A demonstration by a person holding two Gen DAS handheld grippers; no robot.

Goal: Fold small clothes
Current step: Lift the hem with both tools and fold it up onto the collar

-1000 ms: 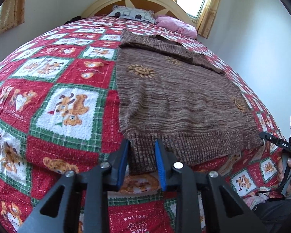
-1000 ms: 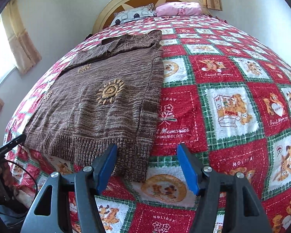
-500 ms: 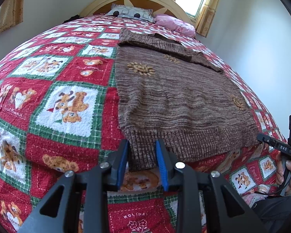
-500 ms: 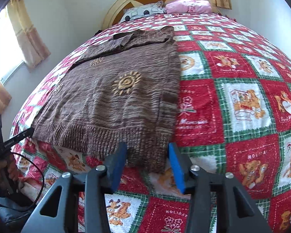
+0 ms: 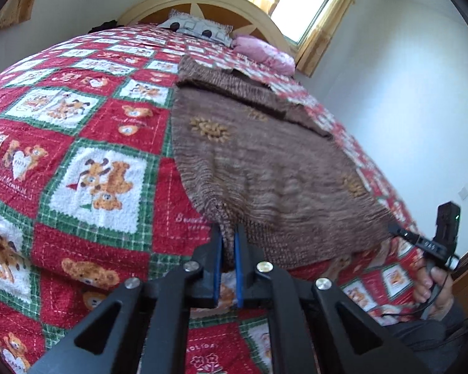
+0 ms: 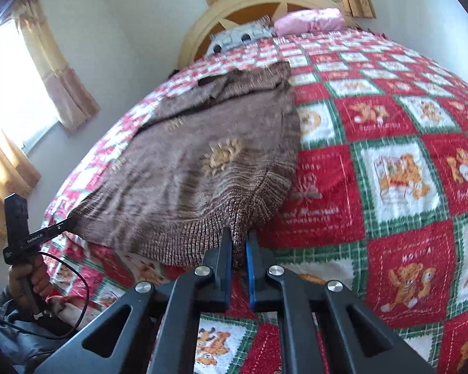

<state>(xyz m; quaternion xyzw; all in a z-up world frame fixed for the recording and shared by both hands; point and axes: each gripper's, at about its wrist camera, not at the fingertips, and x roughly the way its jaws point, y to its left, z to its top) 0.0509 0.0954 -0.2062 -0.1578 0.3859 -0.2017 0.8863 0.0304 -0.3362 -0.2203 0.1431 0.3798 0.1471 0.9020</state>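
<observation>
A brown knitted sweater [image 5: 265, 162] with tan sun motifs lies flat on the red, green and white bear quilt [image 5: 103, 174], collar toward the headboard. My left gripper [image 5: 228, 240] is shut on the near left corner of its ribbed hem, which bunches up between the blue pads. In the right wrist view the same sweater [image 6: 202, 162] fills the middle, and my right gripper [image 6: 239, 243] is shut on the near right corner of the hem. Both pinched corners are raised slightly off the quilt.
A grey patterned pillow [image 5: 199, 28] and a pink pillow [image 5: 265, 54] lie by the wooden headboard [image 5: 202, 0]. White walls and curtained windows flank the bed. A hand [image 5: 433, 283] holding the other gripper shows at the right edge.
Both grippers went from open around the hem to shut on its two near corners. The fabric now puckers and lifts at each pinch.
</observation>
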